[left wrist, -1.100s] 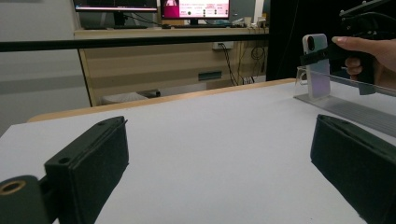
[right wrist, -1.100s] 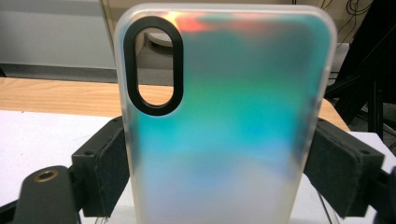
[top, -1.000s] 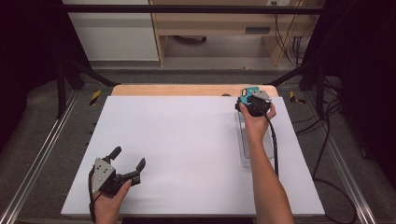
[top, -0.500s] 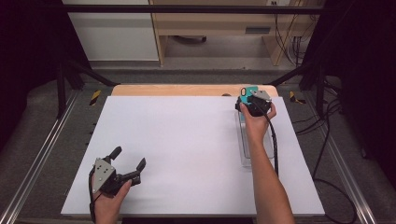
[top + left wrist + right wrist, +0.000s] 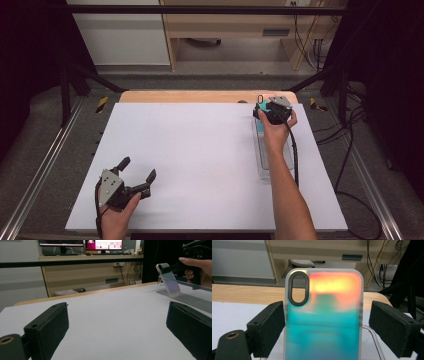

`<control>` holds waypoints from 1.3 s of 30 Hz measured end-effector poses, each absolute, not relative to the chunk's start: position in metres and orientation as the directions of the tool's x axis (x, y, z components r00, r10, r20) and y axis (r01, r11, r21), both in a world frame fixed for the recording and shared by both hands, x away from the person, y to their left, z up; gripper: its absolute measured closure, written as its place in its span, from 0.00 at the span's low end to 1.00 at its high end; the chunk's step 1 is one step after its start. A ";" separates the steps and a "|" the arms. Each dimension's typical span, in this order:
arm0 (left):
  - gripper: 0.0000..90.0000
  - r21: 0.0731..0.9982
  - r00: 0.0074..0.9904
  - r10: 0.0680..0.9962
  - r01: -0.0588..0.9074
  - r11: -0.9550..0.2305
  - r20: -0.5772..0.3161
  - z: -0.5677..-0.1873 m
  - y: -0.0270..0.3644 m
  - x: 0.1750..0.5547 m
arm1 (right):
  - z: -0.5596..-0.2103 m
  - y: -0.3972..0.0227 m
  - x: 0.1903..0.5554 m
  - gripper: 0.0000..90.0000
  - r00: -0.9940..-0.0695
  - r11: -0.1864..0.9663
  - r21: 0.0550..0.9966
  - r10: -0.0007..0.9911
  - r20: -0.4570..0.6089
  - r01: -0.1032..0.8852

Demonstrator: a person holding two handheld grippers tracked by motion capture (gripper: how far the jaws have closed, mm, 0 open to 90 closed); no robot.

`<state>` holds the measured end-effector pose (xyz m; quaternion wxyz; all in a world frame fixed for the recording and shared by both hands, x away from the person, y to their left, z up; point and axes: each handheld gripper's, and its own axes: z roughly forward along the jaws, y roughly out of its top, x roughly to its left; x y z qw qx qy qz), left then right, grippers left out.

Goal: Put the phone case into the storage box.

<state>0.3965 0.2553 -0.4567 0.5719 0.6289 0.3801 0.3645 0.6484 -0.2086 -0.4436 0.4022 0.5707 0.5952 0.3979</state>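
An iridescent phone case (image 5: 324, 297), orange at the top and teal below with an oval camera ring, stands upright at the far end of a clear acrylic stand (image 5: 276, 161). My right gripper (image 5: 324, 327) is open around it. Its left pad (image 5: 268, 327) lies at the case's edge, and a small gap separates the right pad (image 5: 393, 327) from the case. The high view places the case (image 5: 260, 103) and right gripper (image 5: 265, 112) at the board's far right. My left gripper (image 5: 137, 169) rests open and holds nothing near the front left. Its own view has the case (image 5: 170, 281) far off to the right.
A white board (image 5: 200, 150) covers the table, with a strip of wood (image 5: 190, 96) along its far edge. Metal rails (image 5: 40, 165) run down both sides, and cables (image 5: 350, 165) lie to the right. A wooden desk with monitors (image 5: 100, 245) stands beyond the table.
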 end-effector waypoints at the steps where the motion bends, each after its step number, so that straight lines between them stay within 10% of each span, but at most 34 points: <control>1: 0.04 0.997 0.445 0.895 0.060 -0.057 0.024 -0.457 0.255 0.396 | -0.443 -0.209 0.648 0.15 -0.026 0.033 0.932 0.999 -0.025 0.360; 39: 0.04 0.997 0.456 0.890 0.064 -0.048 0.013 -0.456 0.255 0.397 | -0.430 -0.210 0.640 0.11 -0.047 0.066 0.926 0.997 -0.052 0.371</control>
